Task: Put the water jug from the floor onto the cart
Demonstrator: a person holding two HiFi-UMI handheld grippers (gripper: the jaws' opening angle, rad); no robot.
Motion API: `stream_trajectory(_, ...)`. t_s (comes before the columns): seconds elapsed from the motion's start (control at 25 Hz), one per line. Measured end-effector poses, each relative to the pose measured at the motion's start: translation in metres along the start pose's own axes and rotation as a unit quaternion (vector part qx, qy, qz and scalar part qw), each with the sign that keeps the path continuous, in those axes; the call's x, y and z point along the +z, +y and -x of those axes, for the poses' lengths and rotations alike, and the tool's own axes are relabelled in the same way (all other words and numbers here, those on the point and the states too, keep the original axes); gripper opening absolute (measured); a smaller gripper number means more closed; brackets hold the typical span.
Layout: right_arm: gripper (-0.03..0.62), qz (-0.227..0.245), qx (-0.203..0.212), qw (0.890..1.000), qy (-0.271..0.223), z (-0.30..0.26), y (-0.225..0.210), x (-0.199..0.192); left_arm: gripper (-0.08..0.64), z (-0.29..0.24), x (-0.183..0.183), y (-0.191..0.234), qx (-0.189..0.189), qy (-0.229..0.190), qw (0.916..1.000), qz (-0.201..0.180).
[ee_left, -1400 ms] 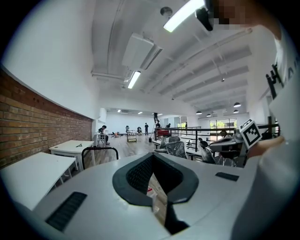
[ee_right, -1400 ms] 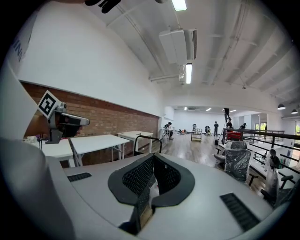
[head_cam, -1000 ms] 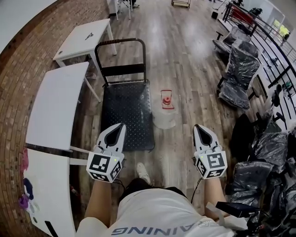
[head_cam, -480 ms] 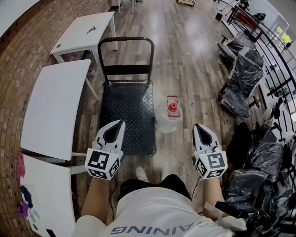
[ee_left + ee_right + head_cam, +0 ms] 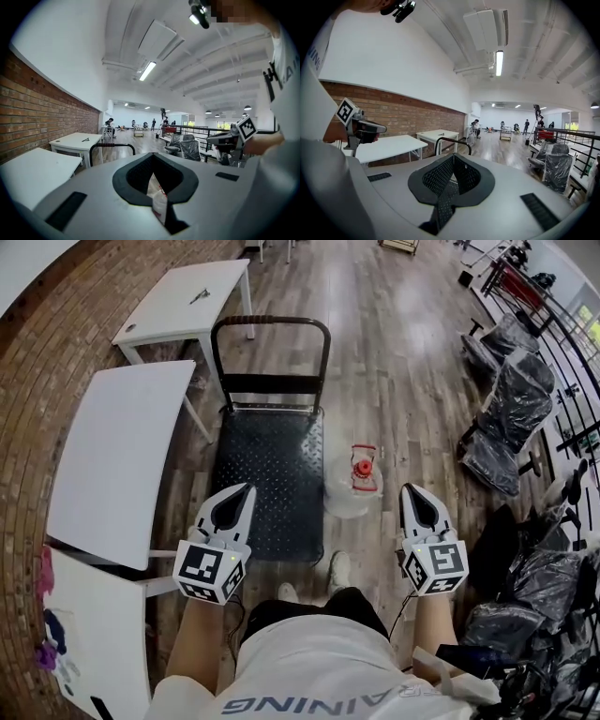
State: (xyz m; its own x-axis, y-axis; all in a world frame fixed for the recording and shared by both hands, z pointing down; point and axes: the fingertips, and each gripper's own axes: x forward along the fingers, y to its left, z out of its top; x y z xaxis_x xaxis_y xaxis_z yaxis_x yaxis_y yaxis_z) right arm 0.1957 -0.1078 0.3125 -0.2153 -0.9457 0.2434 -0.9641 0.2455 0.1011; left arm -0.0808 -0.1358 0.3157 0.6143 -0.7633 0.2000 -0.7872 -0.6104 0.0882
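The clear water jug (image 5: 352, 487) with a red cap stands on the wooden floor, just right of the black cart (image 5: 267, 474). The cart's platform is bare and its push handle (image 5: 272, 326) is at the far end. My left gripper (image 5: 247, 489) is shut and empty, hovering over the cart's near edge, left of the jug. My right gripper (image 5: 410, 489) is shut and empty too, over the floor right of the jug. Part of the jug (image 5: 157, 198) shows low between the left gripper's (image 5: 152, 155) fingers. In the right gripper view the right gripper (image 5: 453, 155) points towards the cart handle (image 5: 452, 140).
White tables (image 5: 122, 465) stand along the brick wall on the left, one further back (image 5: 187, 306). Chairs wrapped in plastic (image 5: 511, 399) line the right side beside a black railing. The person's shoe (image 5: 339, 570) is on the floor just behind the jug. People stand far down the hall.
The person has stepped forward, so the cart and jug now lie closer below. Both grippers have moved forward and now flank the jug, still shut and empty.
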Motion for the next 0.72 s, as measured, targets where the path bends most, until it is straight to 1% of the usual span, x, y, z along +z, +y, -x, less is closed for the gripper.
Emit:
stream_trajectory(0.2,0.006,-0.003,0.022,1.000,-0.012,-0.041,-0.034,0.004,0.002,-0.028,0.006,0.004,0.032,0.007,0.9994,0.004)
stream_trajectory(0.32,0.006,-0.004,0.042,0.999,-0.012,-0.063,-0.057,0.004,0.002,-0.052,0.011,-0.002,0.047,0.016,0.9988,0.000)
stream_trajectory(0.4,0.006,-0.002,0.053,0.999,-0.009,-0.077,-0.077,0.000,0.002,-0.073,0.015,-0.010,0.054,0.013,0.9985,0.000)
stream_trajectory(0.52,0.006,-0.001,0.071,0.997,0.001,-0.097,-0.103,-0.012,0.000,-0.100,0.013,-0.020,0.066,0.013,0.9977,0.011)
stream_trajectory(0.72,0.006,0.006,0.095,0.995,0.036,-0.132,-0.117,-0.048,0.001,-0.126,-0.013,-0.021,0.081,0.036,0.9956,0.029)
